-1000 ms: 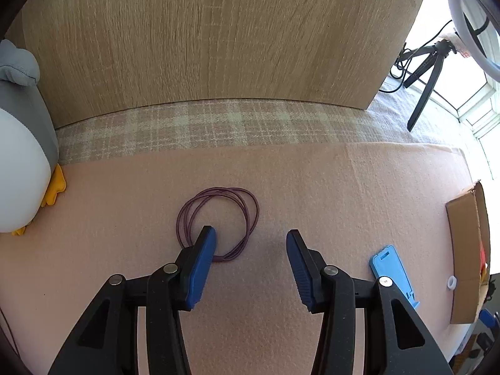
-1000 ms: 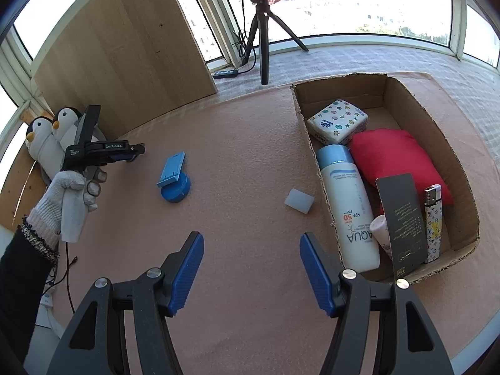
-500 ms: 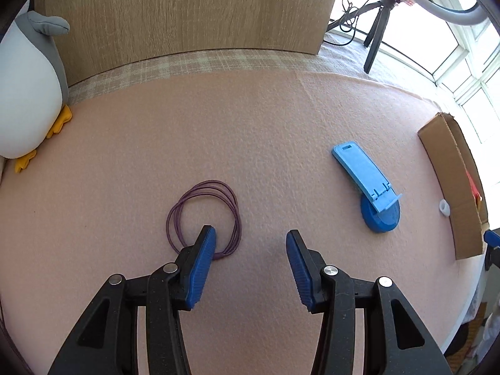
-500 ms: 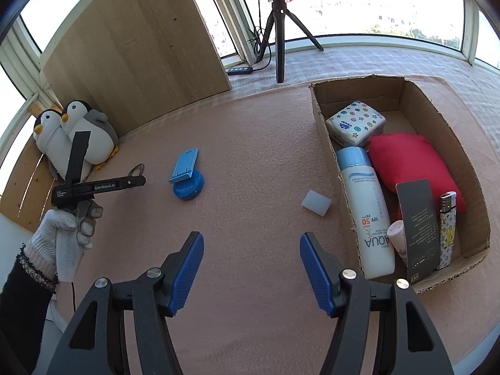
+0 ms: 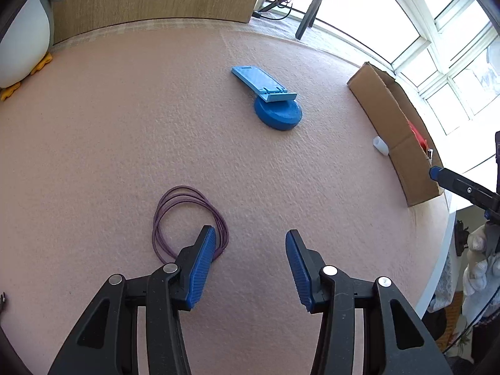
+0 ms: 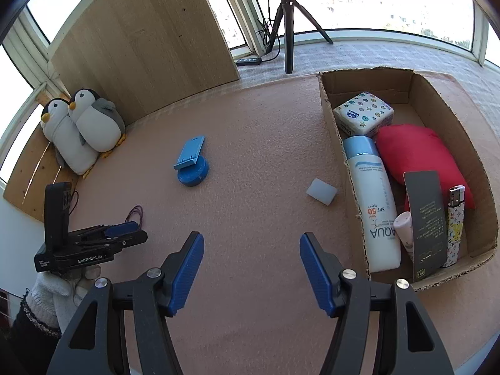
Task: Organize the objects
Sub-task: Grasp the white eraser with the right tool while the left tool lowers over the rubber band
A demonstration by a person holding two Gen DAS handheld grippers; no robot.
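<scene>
The left gripper (image 5: 250, 268) hangs released over the pink felt table cover (image 5: 125, 143), its blue pads spread wide with nothing between them; a purple coiled cord (image 5: 187, 218) lies flat on the cover just ahead of the left pad, whose tip overlaps the near right part of the loop, though contact cannot be told. Farther ahead, toward the middle of the cover, a blue phone stand (image 5: 272, 100) rests on its round base with the flat plate tilted back. A small translucent white block (image 6: 322, 191) sits near the left wall of the cardboard box (image 6: 331, 115), which stands along the right edge of the cover. Inside the box lie a white AQUA sunscreen bottle (image 6: 373, 206), a red pouch (image 6: 415, 153), a patterned tissue pack (image 6: 364, 114), a dark card (image 6: 426, 218) and a lighter (image 6: 453, 228). The right gripper (image 6: 251, 268) is likewise released and empty, poised above the near edge of the cover, well apart from the block. Two plush penguins (image 6: 81, 128) lean at the far left corner beside a wooden panel (image 6: 147, 43)
</scene>
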